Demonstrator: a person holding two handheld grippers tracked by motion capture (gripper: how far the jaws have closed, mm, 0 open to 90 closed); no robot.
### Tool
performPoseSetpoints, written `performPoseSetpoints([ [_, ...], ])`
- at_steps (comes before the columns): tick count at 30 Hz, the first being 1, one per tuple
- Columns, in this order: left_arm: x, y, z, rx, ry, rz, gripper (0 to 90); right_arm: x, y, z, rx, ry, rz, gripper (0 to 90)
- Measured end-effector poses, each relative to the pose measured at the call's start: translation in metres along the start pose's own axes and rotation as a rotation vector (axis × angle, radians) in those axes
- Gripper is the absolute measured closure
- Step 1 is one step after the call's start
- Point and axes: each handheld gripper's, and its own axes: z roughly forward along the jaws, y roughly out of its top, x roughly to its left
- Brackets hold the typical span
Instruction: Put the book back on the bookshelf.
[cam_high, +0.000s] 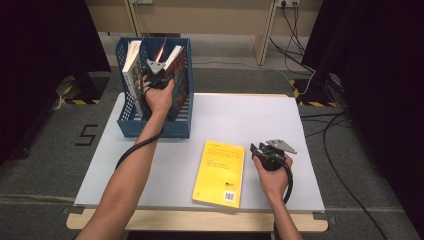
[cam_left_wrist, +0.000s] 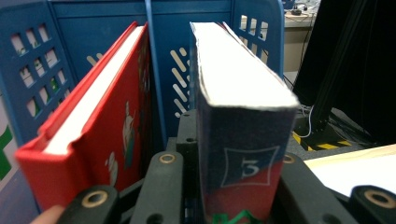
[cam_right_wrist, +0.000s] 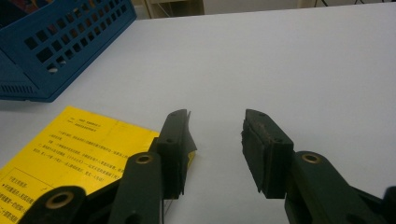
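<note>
A pale grey tabletop (cam_high: 260, 120) stands on grey carpet between black curtains. In the blue plastic file rack (cam_high: 131, 125) my left gripper (cam_high: 155, 75) is clamped on a thick dark-blue book (cam_left_wrist: 243, 135). My right gripper (cam_right_wrist: 217, 140) rests with its jaws apart beside the flat yellow book (cam_high: 221, 172).

Right claw (cam_right_wrist: 215, 154) jaws apart over table (cam_right_wrist: 280, 60), beside yellow book (cam_right_wrist: 70, 154).

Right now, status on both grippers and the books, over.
Left gripper shut on dark book, inside blue file rack. Right gripper open, empty, beside yellow book. Red book leaning close alongside.
</note>
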Motion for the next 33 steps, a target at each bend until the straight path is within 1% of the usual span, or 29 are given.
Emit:
performPoseSetpoints([
  [2,0.000,0.001,0.000,-0.009,0.005,-0.010,74.2,0.000,0.000,0.000,0.002,0.001,-0.002,61.1],
  [5,-0.002,0.001,0.000,-0.011,0.013,0.006,74.2,0.001,-0.001,0.001,0.003,0.000,-0.003,61.1],
  [6,-0.003,0.000,0.000,-0.012,0.021,0.008,74.2,0.001,-0.001,0.001,0.004,0.001,-0.003,61.1],
  [8,-0.004,-0.001,0.001,-0.015,0.029,-0.002,74.2,0.002,-0.001,0.001,0.005,0.002,-0.003,61.1],
  [9,-0.004,-0.002,0.002,-0.018,0.039,-0.008,74.2,0.002,-0.001,0.002,0.003,0.002,-0.004,61.2],
  [11,-0.005,-0.003,0.003,-0.027,0.050,-0.010,74.2,0.002,-0.001,0.002,0.006,0.004,-0.006,61.2],
  [13,-0.005,-0.004,0.003,-0.036,0.066,-0.003,74.2,0.002,-0.002,0.002,0.007,0.004,-0.006,61.2],
  [17,-0.004,-0.008,0.006,-0.044,0.087,-0.017,74.1,0.001,-0.002,0.002,0.011,0.006,-0.005,61.3],
  [21,-0.006,-0.013,0.008,-0.053,0.105,-0.010,74.0,0.002,-0.003,0.003,0.010,0.009,-0.011,61.4],
  [27,-0.009,-0.016,0.009,-0.051,0.116,0.005,73.3,0.004,-0.005,0.004,0.017,0.013,-0.007,61.4],
  [28,-0.009,-0.017,0.008,-0.042,0.114,0.003,73.2,0.004,-0.005,0.004,0.017,0.013,-0.006,61.4],
  [29,-0.008,-0.018,0.007,-0.045,0.110,0.004,73.0,0.004,-0.005,0.003,0.015,0.012,-0.011,61.4],
  [30,-0.008,-0.019,0.006,-0.045,0.109,0.002,72.7,0.004,-0.005,0.003,0.016,0.012,-0.013,61.4],
  [32,-0.006,-0.019,0.004,-0.046,0.097,-0.022,71.9,0.004,-0.005,0.003,0.016,0.013,-0.013,61.3],
  [33,-0.006,-0.018,0.002,-0.045,0.092,-0.020,71.0,0.005,-0.005,0.002,0.019,0.013,-0.007,61.3],
])
